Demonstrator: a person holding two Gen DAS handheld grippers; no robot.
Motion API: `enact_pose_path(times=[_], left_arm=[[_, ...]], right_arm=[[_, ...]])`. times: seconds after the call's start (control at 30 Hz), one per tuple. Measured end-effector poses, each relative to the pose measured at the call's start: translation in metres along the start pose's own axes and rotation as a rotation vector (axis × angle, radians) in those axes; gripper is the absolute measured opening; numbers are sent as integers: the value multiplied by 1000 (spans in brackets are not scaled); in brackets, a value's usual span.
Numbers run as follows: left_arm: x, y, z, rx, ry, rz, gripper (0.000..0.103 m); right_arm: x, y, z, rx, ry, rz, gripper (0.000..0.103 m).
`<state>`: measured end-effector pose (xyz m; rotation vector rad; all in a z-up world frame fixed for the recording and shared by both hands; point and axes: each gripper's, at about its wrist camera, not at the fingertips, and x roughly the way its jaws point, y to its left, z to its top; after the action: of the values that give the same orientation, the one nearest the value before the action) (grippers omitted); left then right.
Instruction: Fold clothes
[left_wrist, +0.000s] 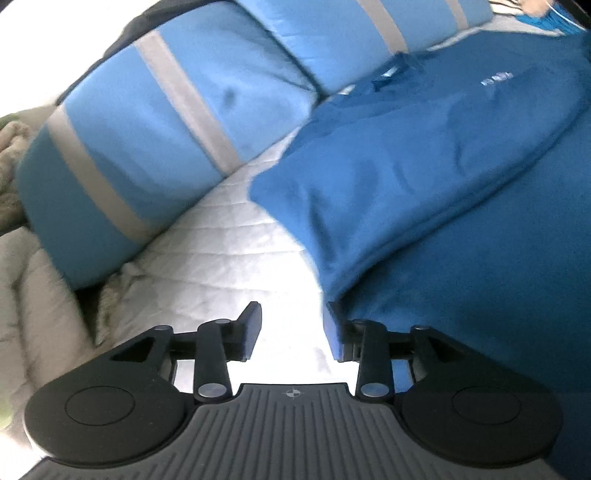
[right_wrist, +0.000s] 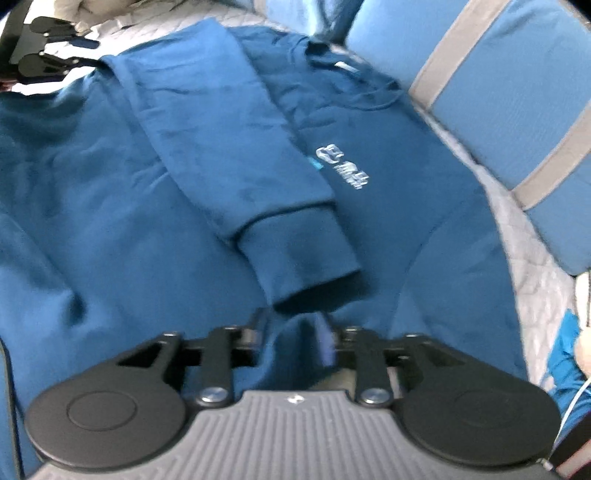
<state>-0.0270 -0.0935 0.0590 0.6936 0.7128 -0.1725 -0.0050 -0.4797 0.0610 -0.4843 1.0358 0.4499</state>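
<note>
A dark blue sweatshirt (right_wrist: 110, 177) lies flat on the bed, and its white chest logo (right_wrist: 341, 162) shows. One sleeve (right_wrist: 221, 147) is folded across the chest, its cuff (right_wrist: 306, 266) ending just ahead of my right gripper (right_wrist: 291, 334). That gripper is shut on a raised ridge of the sweatshirt cloth, which fills the gap between its fingers. My left gripper (left_wrist: 291, 330) is open over the white bed cover at the sweatshirt's (left_wrist: 443, 184) folded side edge. Its right finger (left_wrist: 334, 332) touches the cloth. The left gripper (right_wrist: 44, 48) also shows far off in the right wrist view.
Light blue pillows with grey stripes (left_wrist: 129, 147) (right_wrist: 480, 92) line the far side of the white quilted bed cover (left_wrist: 221, 251). A beige blanket (left_wrist: 29, 314) is bunched at the left. A person's blue sleeve (right_wrist: 569, 354) shows at the right edge.
</note>
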Motion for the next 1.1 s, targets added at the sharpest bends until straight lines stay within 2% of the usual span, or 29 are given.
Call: enact_pose_path(times=[0.07, 0.1, 0.17, 0.23, 0.37, 0.63, 0.73, 0.77, 0.8, 0.97, 1.1], left_arm=[[-23, 20, 5, -80, -15, -8, 41], [-39, 28, 10, -105, -40, -6, 44], [-70, 44, 20, -156, -90, -1, 56], [-102, 60, 30, -207, -140, 4, 67], [-165, 92, 51, -308, -241, 14, 67], [-289, 113, 108, -286, -544, 57, 67], [-335, 119, 130, -271, -660, 74, 81], [-350, 121, 138, -265, -699, 80, 81], [-356, 120, 143, -266, -720, 71, 81], [-334, 98, 165, -305, -730, -45, 81], [-316, 80, 182, -335, -737, -139, 81]], right_arm=[[-14, -2, -3, 13, -47, -22, 91], [-21, -4, -4, 26, -70, -30, 93], [-35, -8, -8, 58, -114, -43, 100], [-51, -17, -10, 104, -167, -48, 101], [-91, -33, -18, 218, -264, -30, 101], [-181, -68, -40, 375, -483, -109, 103], [-213, -86, -50, 432, -550, -163, 103], [-224, -92, -54, 448, -568, -182, 103], [-233, -98, -59, 471, -588, -195, 103], [-277, -125, -88, 587, -689, -259, 103], [-297, -136, -116, 660, -706, -350, 103]])
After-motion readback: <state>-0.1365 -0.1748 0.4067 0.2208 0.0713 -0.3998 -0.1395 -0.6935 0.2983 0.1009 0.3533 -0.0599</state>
